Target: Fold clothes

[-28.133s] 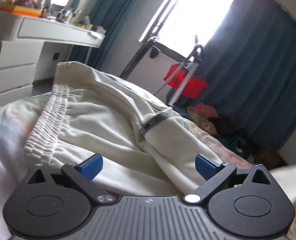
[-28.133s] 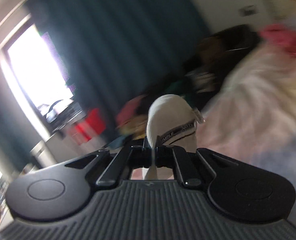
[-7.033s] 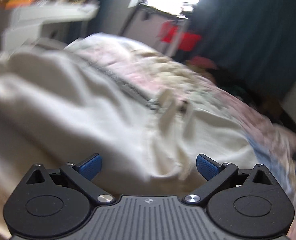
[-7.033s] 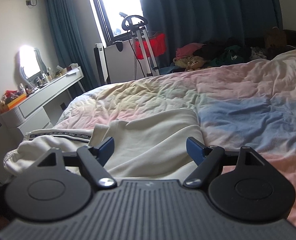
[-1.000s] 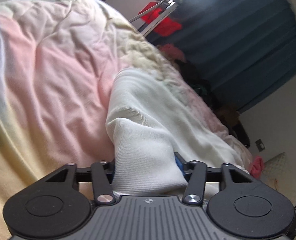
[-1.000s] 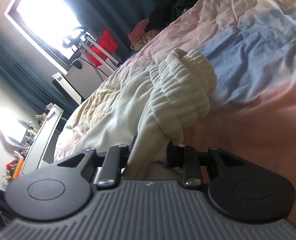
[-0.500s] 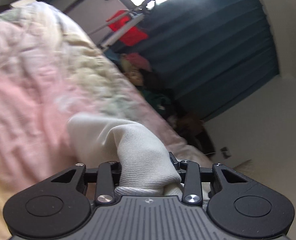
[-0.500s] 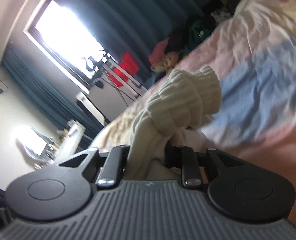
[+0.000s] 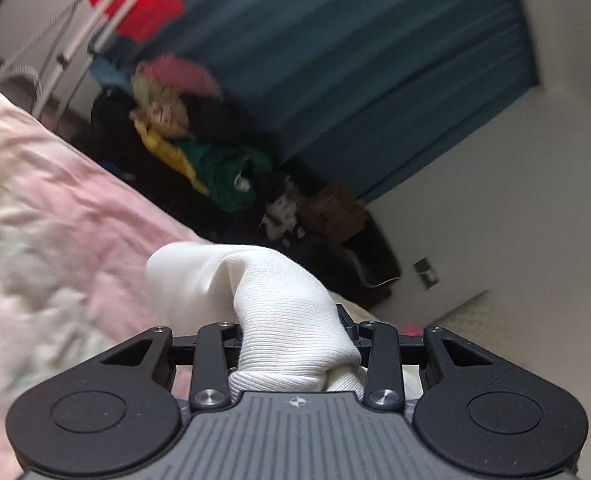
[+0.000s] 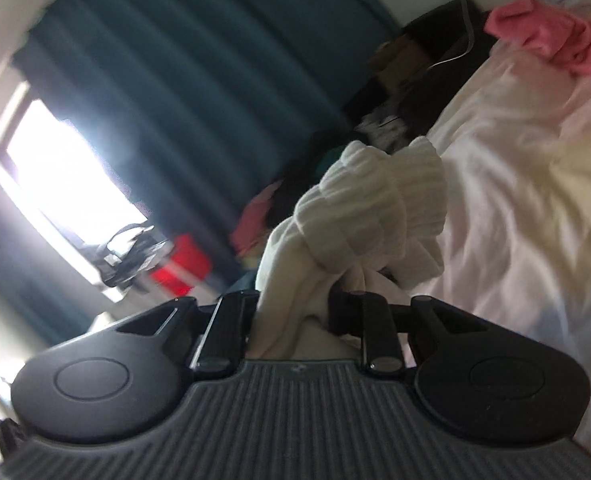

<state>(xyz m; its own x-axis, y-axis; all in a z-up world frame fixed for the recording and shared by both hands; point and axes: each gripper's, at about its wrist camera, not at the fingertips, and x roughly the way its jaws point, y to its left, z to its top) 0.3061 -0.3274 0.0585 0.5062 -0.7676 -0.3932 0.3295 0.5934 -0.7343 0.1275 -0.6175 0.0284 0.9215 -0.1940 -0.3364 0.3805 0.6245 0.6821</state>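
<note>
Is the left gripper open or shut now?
Shut on the white garment: the left gripper has ribbed fabric bunched between its closed fingers.

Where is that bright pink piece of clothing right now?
In the right wrist view, the pink garment lies at the top right on the pale bedcover, apart from the right gripper.

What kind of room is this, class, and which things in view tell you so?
Most likely a bedroom. A bed with a pastel cover fills the foreground, long teal curtains hang by a window, and a heap of clothes lies beside the bed.
</note>
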